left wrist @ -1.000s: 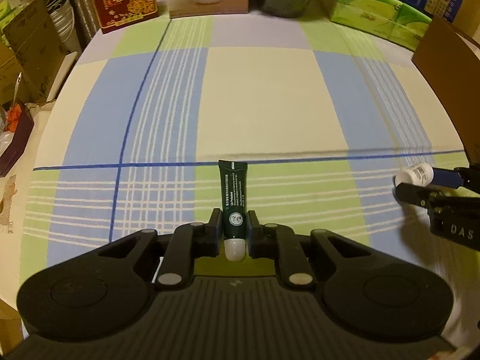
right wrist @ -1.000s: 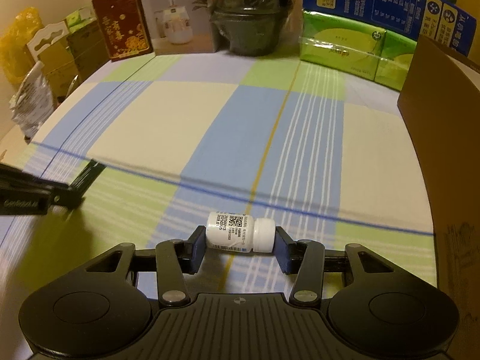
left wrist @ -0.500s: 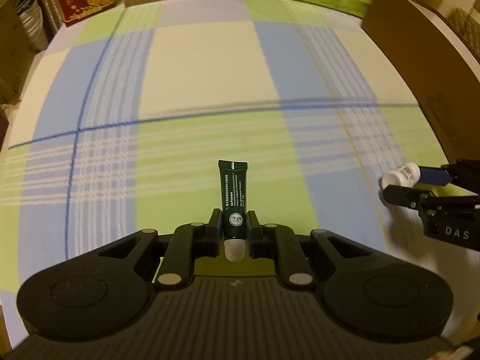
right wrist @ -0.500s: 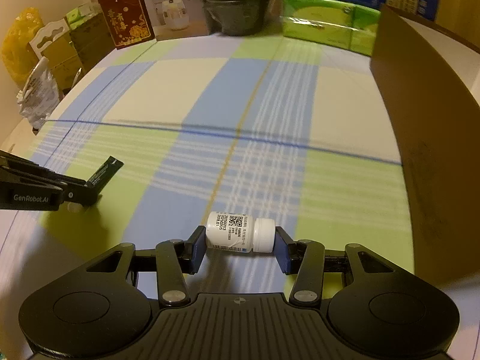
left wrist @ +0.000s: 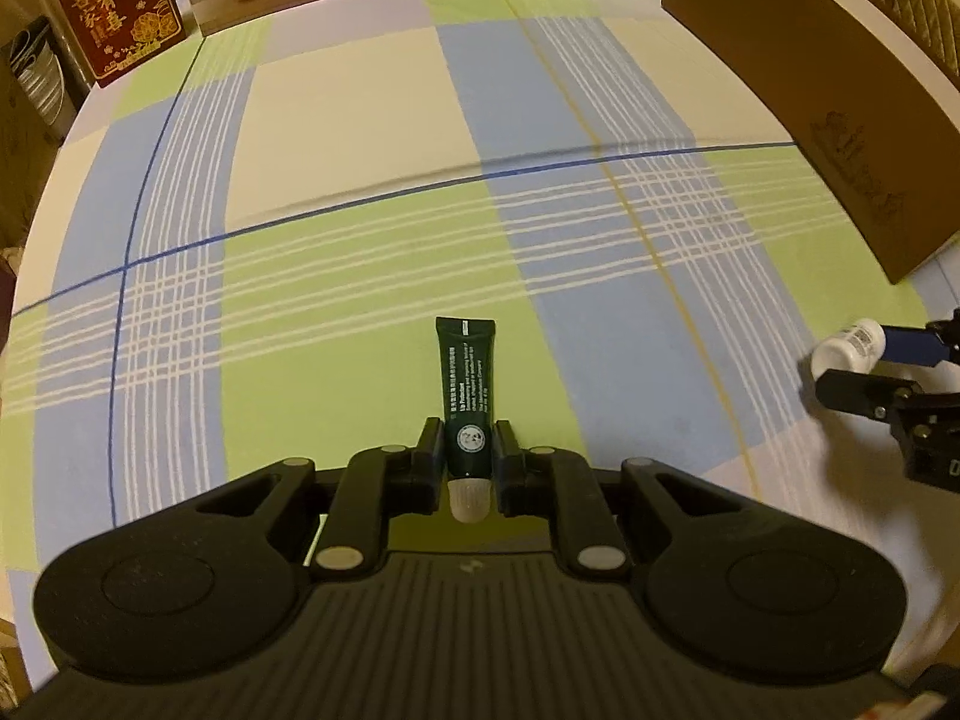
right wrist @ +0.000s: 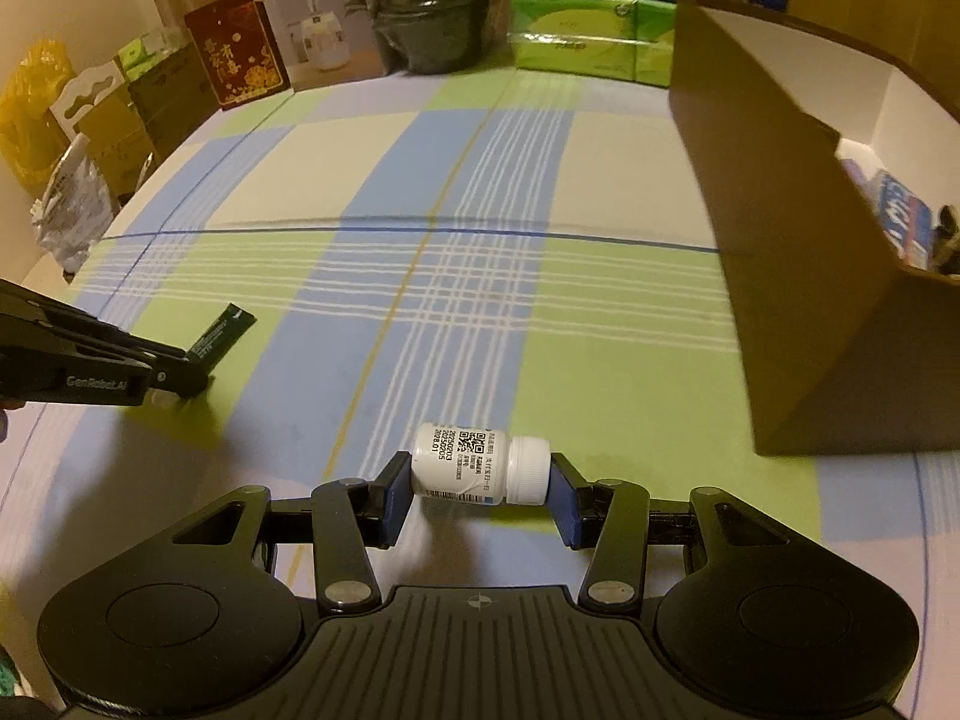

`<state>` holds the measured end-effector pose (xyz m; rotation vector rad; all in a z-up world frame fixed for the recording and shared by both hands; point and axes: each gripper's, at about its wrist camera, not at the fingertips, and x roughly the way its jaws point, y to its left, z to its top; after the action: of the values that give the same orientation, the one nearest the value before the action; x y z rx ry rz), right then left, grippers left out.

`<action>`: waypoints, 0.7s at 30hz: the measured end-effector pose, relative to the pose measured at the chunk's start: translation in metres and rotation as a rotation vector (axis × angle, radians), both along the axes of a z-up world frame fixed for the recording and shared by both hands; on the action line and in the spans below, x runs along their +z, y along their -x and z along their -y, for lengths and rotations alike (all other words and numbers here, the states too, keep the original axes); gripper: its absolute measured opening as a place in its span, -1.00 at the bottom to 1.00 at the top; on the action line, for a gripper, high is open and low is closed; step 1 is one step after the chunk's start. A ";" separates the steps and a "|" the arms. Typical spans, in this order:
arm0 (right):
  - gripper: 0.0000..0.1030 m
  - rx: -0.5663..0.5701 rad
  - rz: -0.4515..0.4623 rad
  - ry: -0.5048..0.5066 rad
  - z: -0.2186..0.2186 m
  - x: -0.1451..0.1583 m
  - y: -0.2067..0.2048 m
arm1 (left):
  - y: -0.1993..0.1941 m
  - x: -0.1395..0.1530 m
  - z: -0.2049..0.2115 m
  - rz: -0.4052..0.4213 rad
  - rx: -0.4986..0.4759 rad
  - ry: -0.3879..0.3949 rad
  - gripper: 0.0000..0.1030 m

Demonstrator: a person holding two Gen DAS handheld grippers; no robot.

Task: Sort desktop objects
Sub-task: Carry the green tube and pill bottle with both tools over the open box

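My left gripper (left wrist: 469,450) is shut on a dark green tube (left wrist: 465,378) with a pale cap, held above the checked tablecloth. It also shows in the right wrist view (right wrist: 174,375) at the left, with the tube (right wrist: 222,333) sticking out. My right gripper (right wrist: 480,477) is shut on a small white pill bottle (right wrist: 474,463) held sideways, cap to the right. In the left wrist view this gripper (left wrist: 864,372) and the bottle (left wrist: 849,345) are at the right edge. A brown cardboard box (right wrist: 798,252) stands open at the right, a blue item inside.
Along the table's far edge stand a red box (right wrist: 237,63), a white humidifier box (right wrist: 309,24), a dark bag (right wrist: 429,18) and green tissue packs (right wrist: 585,48). Bags and cartons (right wrist: 66,138) crowd the left side beyond the table edge.
Both grippers have moved right, toward the cardboard box, each still holding its object. The box now looms larger and its inside shows in the right wrist view.
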<state>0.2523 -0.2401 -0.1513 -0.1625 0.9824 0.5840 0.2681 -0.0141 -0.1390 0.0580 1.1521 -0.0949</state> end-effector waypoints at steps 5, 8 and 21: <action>-0.14 -0.010 0.010 -0.021 0.017 0.008 0.010 | 0.011 0.005 0.015 0.006 -0.020 0.009 -0.77; -0.14 -0.011 0.016 -0.036 0.028 0.014 0.014 | 0.017 0.013 0.025 0.022 -0.035 0.024 -0.77; -0.14 -0.035 0.088 -0.123 0.082 0.055 0.026 | 0.040 0.079 0.079 0.151 -0.138 0.150 -0.77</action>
<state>0.2267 -0.3217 -0.0959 -0.0605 0.8602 0.5984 0.2284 -0.0936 -0.0598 0.0114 0.9867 -0.2941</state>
